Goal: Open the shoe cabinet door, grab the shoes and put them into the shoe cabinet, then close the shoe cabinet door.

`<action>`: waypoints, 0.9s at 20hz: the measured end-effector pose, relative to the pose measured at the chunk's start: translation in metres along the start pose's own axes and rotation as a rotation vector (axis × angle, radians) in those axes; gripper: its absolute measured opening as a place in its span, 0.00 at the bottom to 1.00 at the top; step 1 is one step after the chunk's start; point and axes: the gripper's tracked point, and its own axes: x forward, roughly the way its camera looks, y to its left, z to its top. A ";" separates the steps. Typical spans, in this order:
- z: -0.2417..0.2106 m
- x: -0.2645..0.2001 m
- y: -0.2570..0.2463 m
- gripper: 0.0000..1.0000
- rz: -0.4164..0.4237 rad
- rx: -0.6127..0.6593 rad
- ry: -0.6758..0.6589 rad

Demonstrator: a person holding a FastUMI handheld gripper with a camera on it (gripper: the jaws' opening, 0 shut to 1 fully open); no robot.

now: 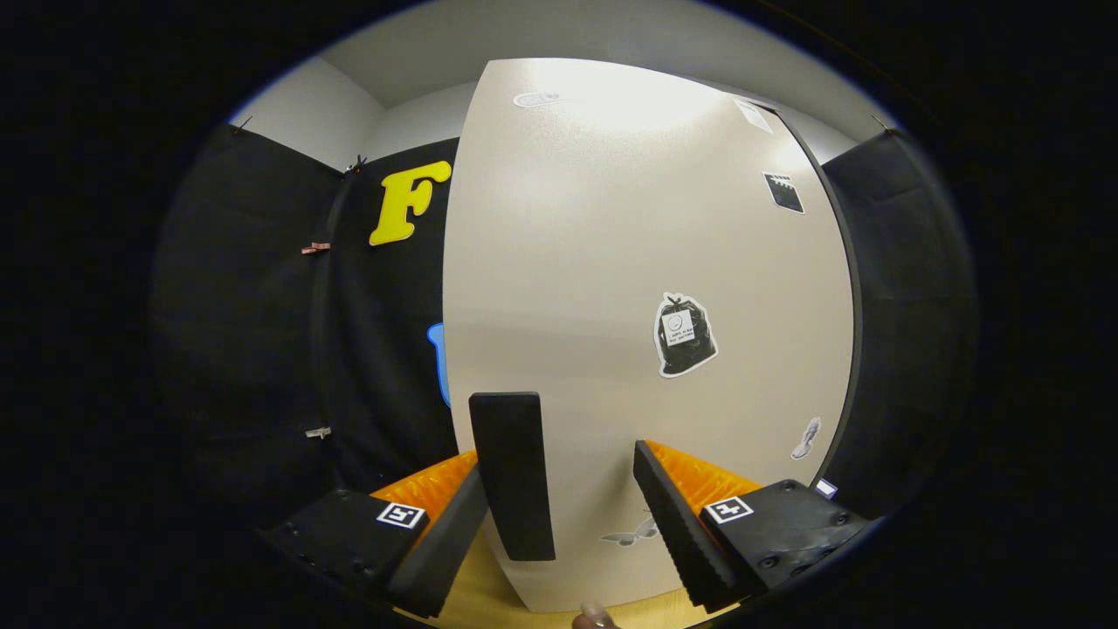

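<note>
my claw (559, 515) is wide and holds nothing. the door (646, 288) of the cabinet stands just ahead of it, flat and looking shut, and covers what is inside. the handle (513, 472) is a dark bar on the door, its long axis upright. it lies between my fingers, nearer to the left finger (441, 546) than to the right finger (681, 533), and neither one presses it. i see no shoes here, so this fits both a door waiting to be pulled and one shut again.

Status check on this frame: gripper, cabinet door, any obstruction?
Gripper open, handle between fingers, not clamped. Cabinet door dead ahead, close. Nothing blocking.
</note>
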 end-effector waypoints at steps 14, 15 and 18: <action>0.009 -0.026 0.020 0.99 0.040 -0.034 -0.006; 0.011 -0.029 0.021 0.99 0.041 -0.036 -0.009; 0.015 -0.040 0.022 0.99 0.037 -0.042 -0.015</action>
